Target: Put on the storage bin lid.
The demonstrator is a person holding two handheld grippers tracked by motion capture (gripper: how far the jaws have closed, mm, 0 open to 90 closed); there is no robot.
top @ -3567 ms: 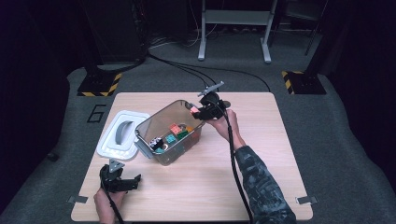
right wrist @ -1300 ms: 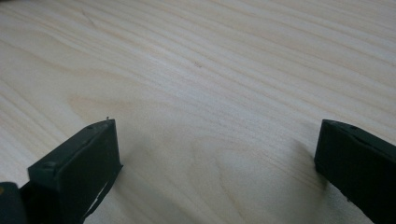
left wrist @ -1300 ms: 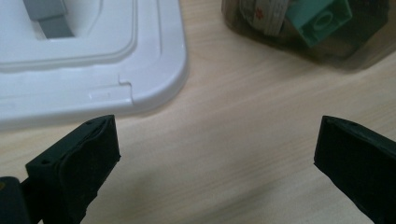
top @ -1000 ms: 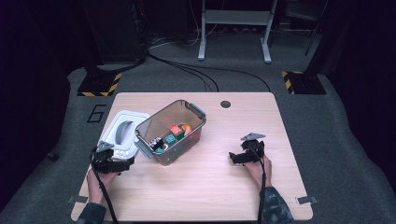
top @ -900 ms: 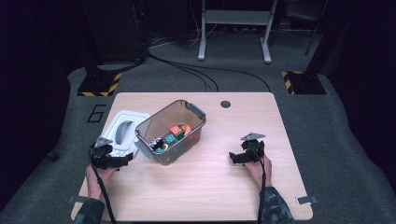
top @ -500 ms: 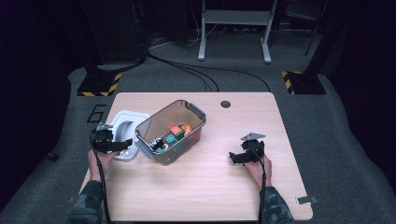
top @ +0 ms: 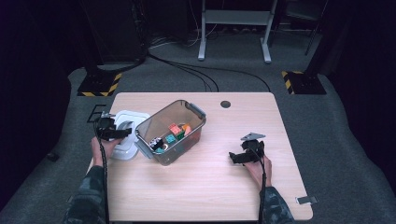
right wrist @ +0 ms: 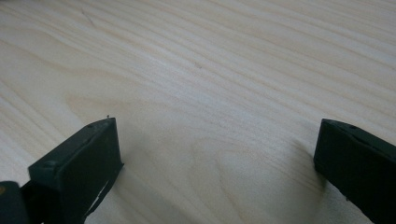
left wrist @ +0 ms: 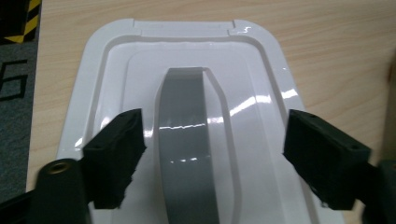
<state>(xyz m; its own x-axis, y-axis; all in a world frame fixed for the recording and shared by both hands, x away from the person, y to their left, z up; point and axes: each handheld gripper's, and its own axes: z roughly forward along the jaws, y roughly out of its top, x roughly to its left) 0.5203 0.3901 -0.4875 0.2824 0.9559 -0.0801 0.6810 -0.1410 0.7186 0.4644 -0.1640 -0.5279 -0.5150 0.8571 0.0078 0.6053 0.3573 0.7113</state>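
Note:
A white lid [top: 132, 118] with a grey arched handle [left wrist: 184, 121] lies flat on the table, left of a clear plastic bin [top: 170, 133] that holds several coloured blocks. My left gripper [top: 124, 134] hovers over the lid. In the left gripper view its jaws [left wrist: 212, 126] stand on either side of the handle, with a gap on each side. They have just been closing, and the pads are not touching the handle. My right gripper [top: 233, 157] rests on the bare wood at the right, open [right wrist: 215, 135] with nothing between its fingers.
The wooden table [top: 205, 196] has a round cable hole [top: 225, 104] near its far edge. The lid's left side lies close to the table's left edge. Dark carpet, cables and stand feet lie beyond the table.
My left gripper has moved up the table's left side onto the lid, and its jaws have narrowed around the handle. The right gripper left the bin earlier and now lies still.

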